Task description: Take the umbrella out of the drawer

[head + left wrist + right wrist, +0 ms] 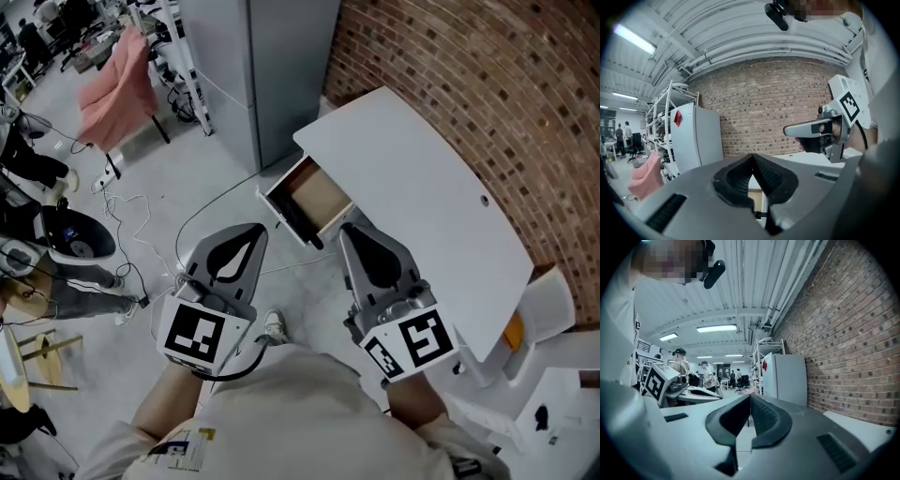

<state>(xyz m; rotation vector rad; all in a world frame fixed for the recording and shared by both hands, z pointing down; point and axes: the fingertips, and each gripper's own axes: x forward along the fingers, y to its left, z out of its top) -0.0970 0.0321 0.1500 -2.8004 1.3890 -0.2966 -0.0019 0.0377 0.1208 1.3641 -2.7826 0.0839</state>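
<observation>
Head view: left hand-held gripper [255, 232] and right hand-held gripper [350, 232] are held pressed together, empty, beside the open drawer [311, 199].

The table [422, 178] looks smooth matt white, the drawer [319, 197] bare wood inside, the wall [487, 75] rough brick.

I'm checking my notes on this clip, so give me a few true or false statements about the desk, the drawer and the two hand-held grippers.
1. The drawer of the desk is open. True.
2. The right hand-held gripper holds an umbrella. False: its jaws are shut on nothing.
3. The left hand-held gripper is shut and empty. True.
4. The desk stands by a brick wall. True.
5. One hand-held gripper is inside the drawer. False: both are outside it.
</observation>
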